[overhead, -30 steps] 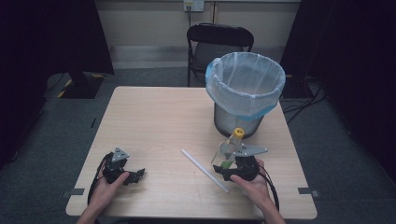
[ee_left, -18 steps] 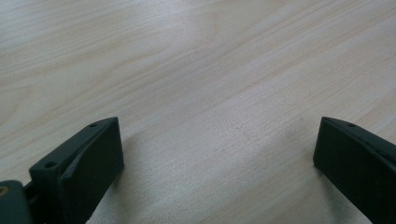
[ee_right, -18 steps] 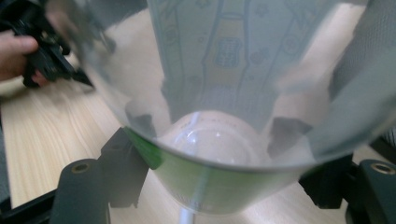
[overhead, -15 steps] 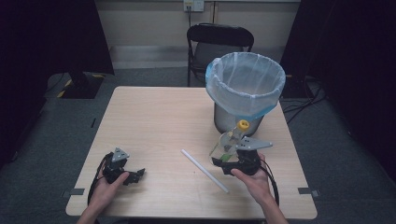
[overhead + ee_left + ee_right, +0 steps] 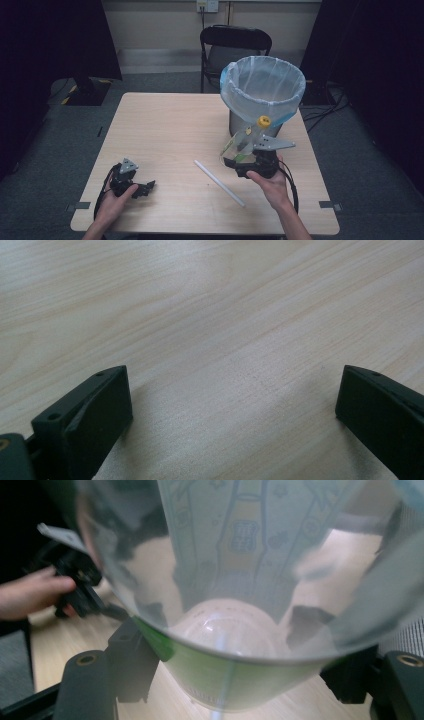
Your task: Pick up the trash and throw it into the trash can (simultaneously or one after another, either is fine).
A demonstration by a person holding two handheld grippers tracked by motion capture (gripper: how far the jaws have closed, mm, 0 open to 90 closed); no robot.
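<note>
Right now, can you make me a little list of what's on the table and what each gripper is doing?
held thing: clear plastic bottle with yellow cap, tilted toward the bin
right gripper: shut on the bottle, lifted off the table
left gripper: open, holding nothing, low over the table
bin: lined with a bag, at the table's far right
white straw: lying flat between the grippers

A clear plastic bottle [image 5: 244, 142] with a yellow cap [image 5: 263, 121] is being held off the desk, tilting with its cap up toward the bin's near side. Its base is sitting between the jaws of the right gripper [image 5: 245, 161]. A greenish band is showing around its lower part, with a printed label above.
</note>
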